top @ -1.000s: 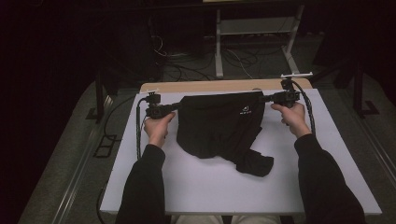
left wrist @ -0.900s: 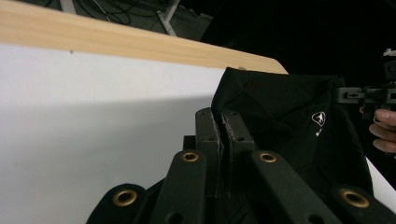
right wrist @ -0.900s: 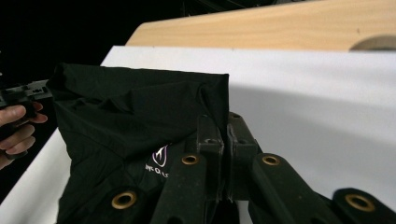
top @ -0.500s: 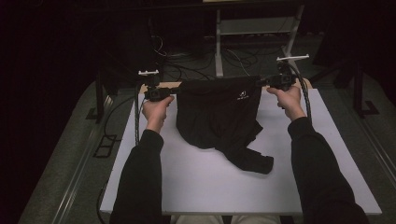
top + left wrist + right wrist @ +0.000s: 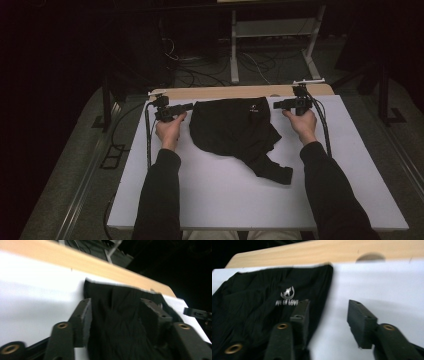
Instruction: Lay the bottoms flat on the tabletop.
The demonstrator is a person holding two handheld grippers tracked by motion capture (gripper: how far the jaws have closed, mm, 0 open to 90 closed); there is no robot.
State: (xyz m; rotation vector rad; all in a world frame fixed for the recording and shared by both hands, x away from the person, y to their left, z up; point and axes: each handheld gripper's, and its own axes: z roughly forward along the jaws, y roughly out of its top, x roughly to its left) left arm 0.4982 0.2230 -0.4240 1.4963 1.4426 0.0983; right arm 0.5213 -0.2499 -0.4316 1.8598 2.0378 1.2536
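A black garment [image 5: 234, 131] lies spread on the white table [image 5: 215, 200], its top edge along the far side next to the bare wooden strip [image 5: 235, 92], a small white logo [image 5: 287, 298] near that edge and one crumpled end trailing toward the person's right. The left gripper [image 5: 186, 107] sits just beside the cloth's left corner; its jaws have just been opening and now stand apart over the fabric without pinching it. The right gripper [image 5: 278, 105] sits at the opposite corner, jaws likewise just opened, one above the cloth's edge and one above bare table, gripping nothing.
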